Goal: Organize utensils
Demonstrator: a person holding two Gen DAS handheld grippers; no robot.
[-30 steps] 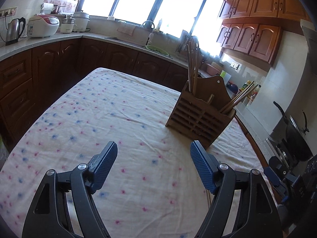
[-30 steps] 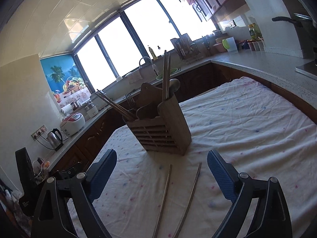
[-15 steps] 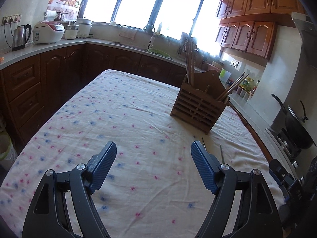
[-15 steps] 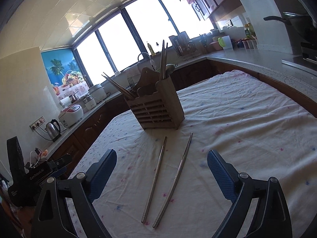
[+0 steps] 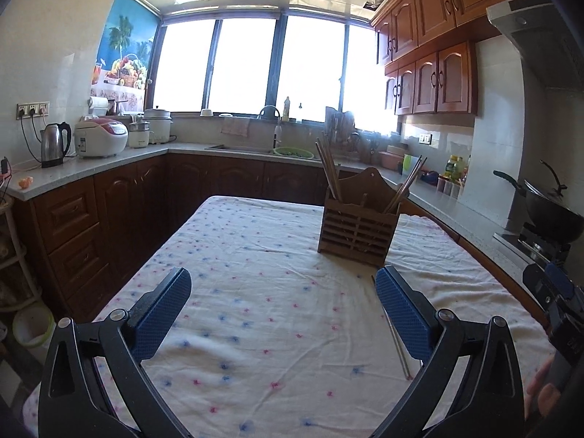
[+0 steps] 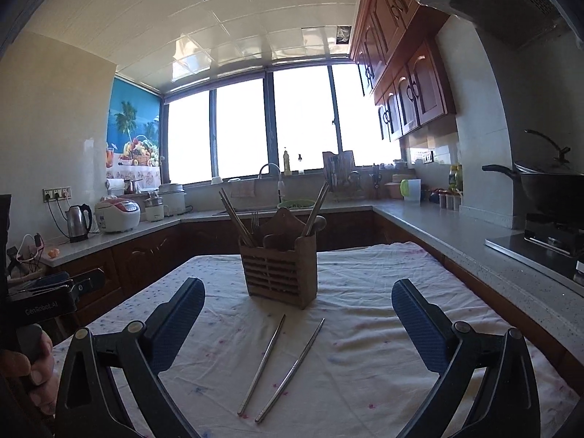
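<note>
A slatted wooden utensil holder (image 5: 357,231) (image 6: 279,273) stands upright on the table's flowered cloth (image 5: 255,292), with wooden chopsticks (image 6: 233,215), a fork and a wooden spoon (image 6: 319,222) sticking out of it. Two metal chopsticks (image 6: 262,365) lie side by side on the cloth in front of the holder. In the left wrist view one metal chopstick (image 5: 398,343) shows beside the right finger. My left gripper (image 5: 284,273) is opening over bare cloth, nothing between its jaws. My right gripper (image 6: 298,286) is opening too, above the two chopsticks and holding nothing.
Dark wood cabinets and a grey counter (image 6: 438,226) run around the table on three sides. A kettle (image 5: 54,144) and rice cooker (image 5: 100,137) stand at left, a wok (image 5: 551,215) on a stove at right. A hand on the other gripper (image 6: 47,303) shows at the left edge.
Both grippers have drawn back from the holder and tilted up toward level. Their jaws stand wider. The two metal chopsticks now lie in full view on the cloth.
</note>
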